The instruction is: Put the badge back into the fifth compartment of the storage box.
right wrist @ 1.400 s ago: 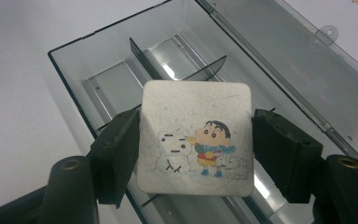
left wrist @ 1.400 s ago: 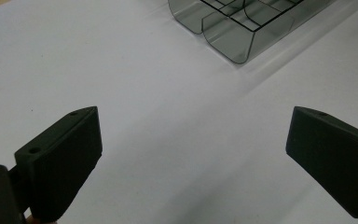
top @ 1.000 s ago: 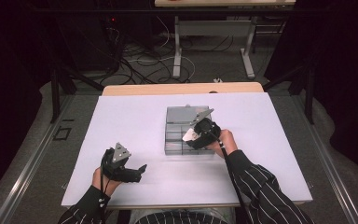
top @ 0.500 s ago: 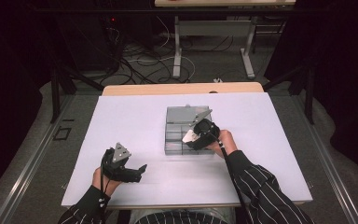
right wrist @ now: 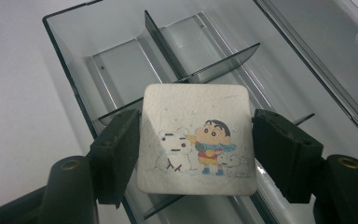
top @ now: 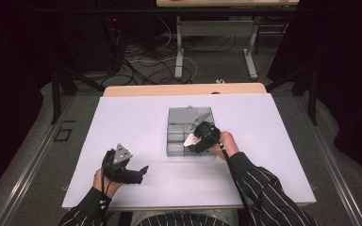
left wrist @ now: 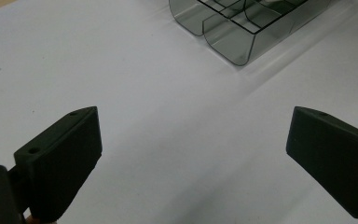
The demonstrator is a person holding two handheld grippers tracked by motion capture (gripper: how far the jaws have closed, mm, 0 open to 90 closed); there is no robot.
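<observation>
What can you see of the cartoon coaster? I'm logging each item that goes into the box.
The coaster is a flat white square with rounded corners and a slightly rough, stone-like face. Its print shows a cartoon child in a red coat and blue scarf beside a snowman and a small white dog. The right gripper clamps it by two opposite edges, face up to the camera, above the divided compartments of the clear grey box. Whether it touches the dividers can't be told.
</observation>
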